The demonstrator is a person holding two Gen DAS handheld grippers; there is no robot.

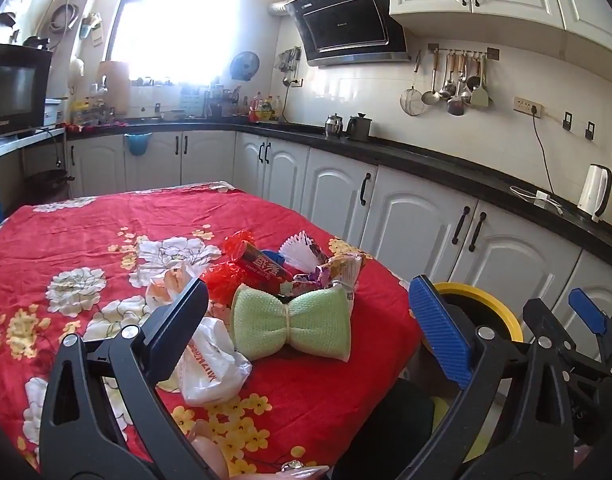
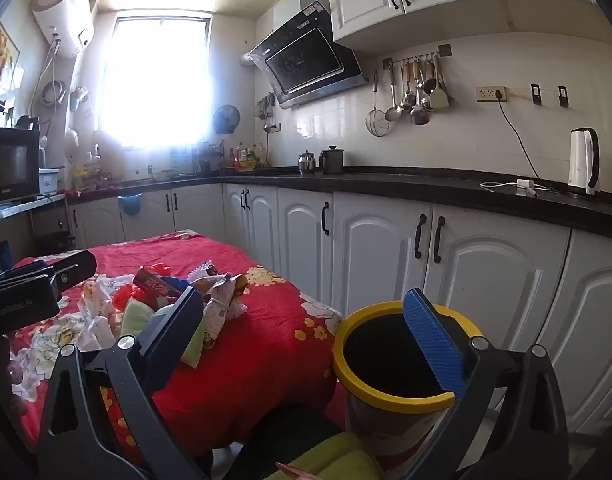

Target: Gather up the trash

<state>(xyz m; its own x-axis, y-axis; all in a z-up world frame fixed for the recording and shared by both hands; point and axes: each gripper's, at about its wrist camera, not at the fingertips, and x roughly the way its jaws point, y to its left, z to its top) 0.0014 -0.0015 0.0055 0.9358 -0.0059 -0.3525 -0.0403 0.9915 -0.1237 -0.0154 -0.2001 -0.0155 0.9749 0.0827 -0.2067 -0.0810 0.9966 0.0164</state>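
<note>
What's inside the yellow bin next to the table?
The yellow-rimmed bin looks just dark inside in the right wrist view; no trash shows. Its bottom is too shadowed to see. The right gripper, open, hides part of the rim. The wrappers lie on the red tablecloth.
</note>
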